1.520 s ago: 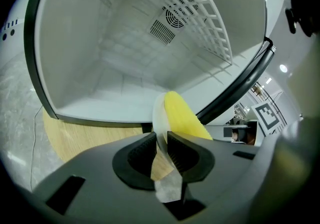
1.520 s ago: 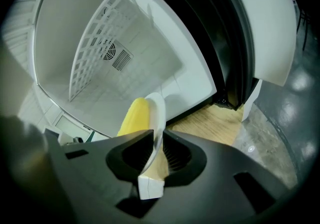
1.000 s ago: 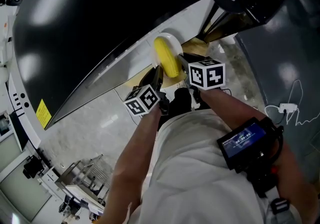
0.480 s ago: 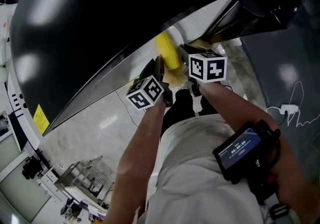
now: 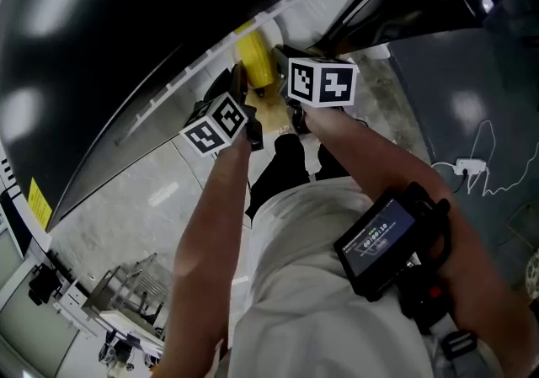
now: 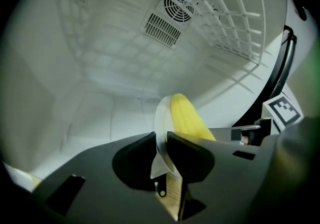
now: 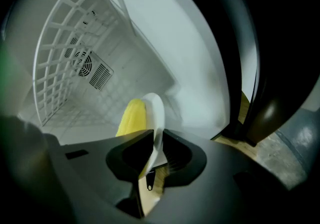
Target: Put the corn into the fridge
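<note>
Left gripper view is showing the left gripper (image 6: 161,142) pinching one rim of a thin white round plate (image 6: 161,114), while the right gripper (image 7: 154,145) is clamping the opposite rim. A yellow corn cob (image 6: 187,118) is lying across the plate's middle between both, its long axis pointing ahead into the white fridge cavity (image 6: 100,73).

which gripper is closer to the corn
Left, by a little. The left gripper pinches the plate rim with the corn right against its jaw; the right gripper pinches the opposite rim, the corn a bit farther off.
</note>
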A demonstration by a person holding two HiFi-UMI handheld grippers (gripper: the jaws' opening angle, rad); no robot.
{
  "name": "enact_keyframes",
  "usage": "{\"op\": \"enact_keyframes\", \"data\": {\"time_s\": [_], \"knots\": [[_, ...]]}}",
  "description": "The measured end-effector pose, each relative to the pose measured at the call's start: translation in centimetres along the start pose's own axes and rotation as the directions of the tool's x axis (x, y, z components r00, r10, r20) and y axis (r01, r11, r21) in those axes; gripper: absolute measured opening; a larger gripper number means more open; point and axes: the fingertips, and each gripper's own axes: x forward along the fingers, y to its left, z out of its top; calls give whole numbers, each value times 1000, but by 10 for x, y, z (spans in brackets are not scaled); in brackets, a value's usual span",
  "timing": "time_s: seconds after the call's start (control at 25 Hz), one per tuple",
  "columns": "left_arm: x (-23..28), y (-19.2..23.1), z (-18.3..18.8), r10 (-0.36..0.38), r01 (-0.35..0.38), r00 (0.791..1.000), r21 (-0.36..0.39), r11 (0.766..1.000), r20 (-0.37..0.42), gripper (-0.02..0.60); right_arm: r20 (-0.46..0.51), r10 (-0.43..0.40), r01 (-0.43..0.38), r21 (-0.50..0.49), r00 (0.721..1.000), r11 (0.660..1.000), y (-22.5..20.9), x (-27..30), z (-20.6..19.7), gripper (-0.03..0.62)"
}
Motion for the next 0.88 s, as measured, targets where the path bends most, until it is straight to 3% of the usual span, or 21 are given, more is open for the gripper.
{"op": "enact_keyframes", "data": {"time_s": [0.68,0.88], "knots": [[27,14,21,86,-84,996,137,987,-10,64,23,-81,82,-44,996,996,3,25,19,63],[44,28,1,57,-52,997,93,994,-53,64,15,-115,115,-67,993,991,2,31,23,63]]}}
